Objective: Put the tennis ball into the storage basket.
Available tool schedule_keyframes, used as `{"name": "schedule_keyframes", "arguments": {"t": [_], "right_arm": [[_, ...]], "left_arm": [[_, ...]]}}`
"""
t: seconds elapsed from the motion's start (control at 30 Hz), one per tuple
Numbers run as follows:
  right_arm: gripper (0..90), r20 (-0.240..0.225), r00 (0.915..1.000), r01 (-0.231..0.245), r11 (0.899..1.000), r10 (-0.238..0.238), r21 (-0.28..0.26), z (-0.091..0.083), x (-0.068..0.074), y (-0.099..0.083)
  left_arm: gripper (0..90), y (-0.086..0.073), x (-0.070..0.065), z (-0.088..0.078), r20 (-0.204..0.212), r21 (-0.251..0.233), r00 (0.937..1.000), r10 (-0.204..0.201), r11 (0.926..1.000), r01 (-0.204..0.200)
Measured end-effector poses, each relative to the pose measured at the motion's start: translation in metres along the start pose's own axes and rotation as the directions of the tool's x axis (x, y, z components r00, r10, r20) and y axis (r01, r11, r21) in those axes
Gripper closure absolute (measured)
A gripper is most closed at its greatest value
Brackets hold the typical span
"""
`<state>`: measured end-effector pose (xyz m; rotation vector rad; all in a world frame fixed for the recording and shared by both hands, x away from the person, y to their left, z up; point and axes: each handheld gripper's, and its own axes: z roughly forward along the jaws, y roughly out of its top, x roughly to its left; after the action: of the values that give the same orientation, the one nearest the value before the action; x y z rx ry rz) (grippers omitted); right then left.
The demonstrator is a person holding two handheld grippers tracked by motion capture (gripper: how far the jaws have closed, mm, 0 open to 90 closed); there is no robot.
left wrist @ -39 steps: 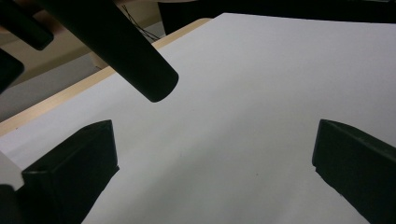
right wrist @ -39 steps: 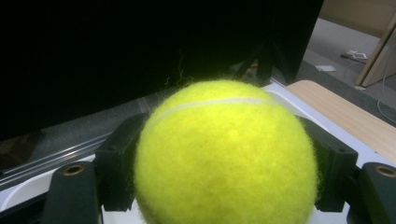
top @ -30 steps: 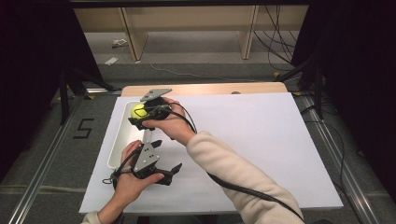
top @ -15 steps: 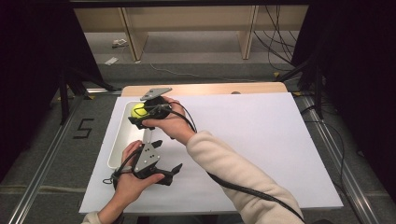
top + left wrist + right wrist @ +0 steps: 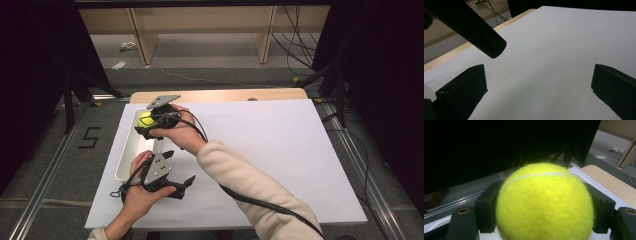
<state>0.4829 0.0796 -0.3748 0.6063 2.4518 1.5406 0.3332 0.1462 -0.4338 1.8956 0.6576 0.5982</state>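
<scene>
Little has been moved since the earlier frames. A yellow tennis ball (image 5: 545, 203) is clamped between the right gripper's (image 5: 150, 121) jaws, over the white tray (image 5: 131, 156). The left gripper's (image 5: 181, 183) jaws are spread empty above the white sheet (image 5: 564, 55).

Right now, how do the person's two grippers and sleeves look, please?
Both are black handheld tools. The left gripper carries a grey three-cornered plate on top with small dark holes, and so does the right gripper. Each has two blocky black jaws. A thick black cable trails from the right one along a cream fleece sleeve.
</scene>
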Motion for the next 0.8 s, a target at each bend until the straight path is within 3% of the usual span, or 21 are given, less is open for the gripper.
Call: {"name": "schedule_keyframes", "arguments": {"t": [0.8], "right_arm": [[26.9, -0.006, 1.0000, -0.004, 1.000, 0.004, 0.022, 0.0077, -0.0017, -0.0072]], "left_arm": [[0.0, 0.0003, -0.0005, -0.0001, 0.008, 0.002, 0.9999, 0.007, 1.0000, -0.007]]}}
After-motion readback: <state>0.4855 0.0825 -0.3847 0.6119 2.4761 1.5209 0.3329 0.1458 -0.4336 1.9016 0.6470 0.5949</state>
